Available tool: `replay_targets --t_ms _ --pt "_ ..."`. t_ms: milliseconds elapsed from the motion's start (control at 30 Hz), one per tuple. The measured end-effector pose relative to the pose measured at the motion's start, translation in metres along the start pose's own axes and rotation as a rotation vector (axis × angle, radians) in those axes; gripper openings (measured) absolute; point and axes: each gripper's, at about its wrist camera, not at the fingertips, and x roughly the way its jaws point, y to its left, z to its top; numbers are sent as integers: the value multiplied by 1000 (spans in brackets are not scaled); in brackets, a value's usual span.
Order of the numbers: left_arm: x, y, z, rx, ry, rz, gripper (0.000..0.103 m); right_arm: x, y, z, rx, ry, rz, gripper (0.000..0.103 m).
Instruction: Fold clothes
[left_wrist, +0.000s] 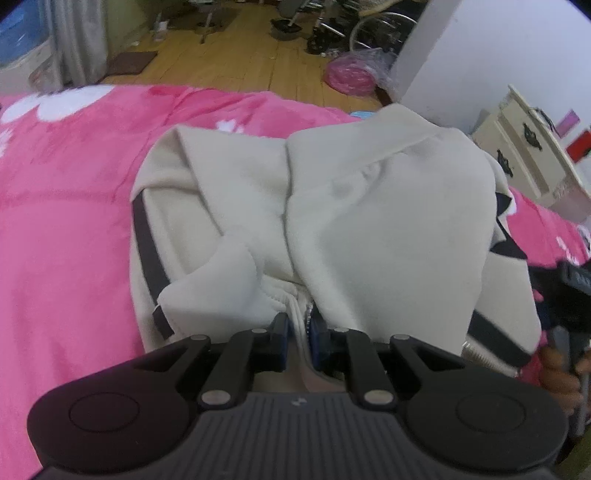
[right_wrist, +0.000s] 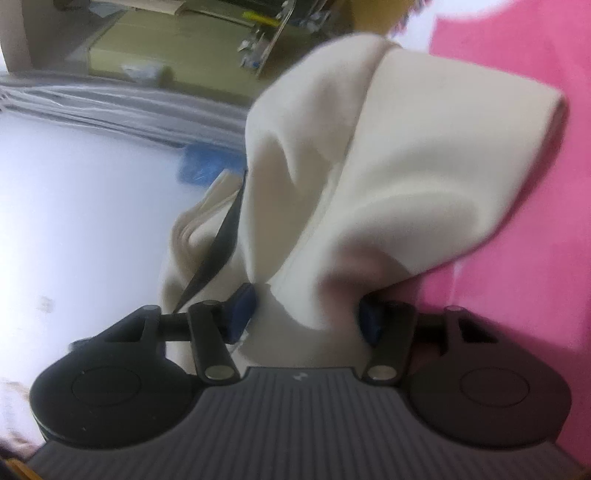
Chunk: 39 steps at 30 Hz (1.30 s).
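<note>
**A:** Where is the garment?

**B:** A cream fleece jacket (left_wrist: 369, 206) lies bunched on a bed under a pink blanket (left_wrist: 66, 229) with white flower shapes. It has dark trim strips (left_wrist: 146, 243) along its edges and a zipper at the near hem.

**A:** What is the left claw (left_wrist: 298, 332) doing?

**B:** Its jaws stand nearly together, pinched on the jacket's near edge right at the zipper. The blue pads (left_wrist: 280, 330) press the ribbed hem from both sides.

**A:** And the right claw (right_wrist: 306, 317)?

**B:** It holds a thick fold of the same jacket (right_wrist: 369, 166). The cloth fills the gap between the blue pads (right_wrist: 243, 314), and both pads touch it, so it grips the fold with jaws partly apart. The view is blurred, and the fabric rises in a hump from the claw.

**A:** Can you see one claw from the other?

**B:** In the left wrist view, a dark gripper body held by a hand (left_wrist: 561, 373) shows at the right edge, beside the jacket's right side.

**A:** Anything around the bed?

**B:** A wooden floor (left_wrist: 236, 62) beyond it, a pink bag (left_wrist: 351, 74) on that floor, and a cream cabinet (left_wrist: 524, 155) at the right.
</note>
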Motion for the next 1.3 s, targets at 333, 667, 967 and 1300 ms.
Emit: replay_targets --t_ms 333,667,967,1300 --pt "8 -66 13 278 28 -116 10 -60 -1 -68 70 -8 80 44" --pt "24 -157 9 553 59 -353 13 -173 7 -145 112 -79 -198 44" --pt "0 -56 67 191 -14 -208 19 -281 28 -188 66 -248 -399 44" --pt "-55 13 54 -124 -92 -233 52 -272 92 -152 -201 -311 -402 50"
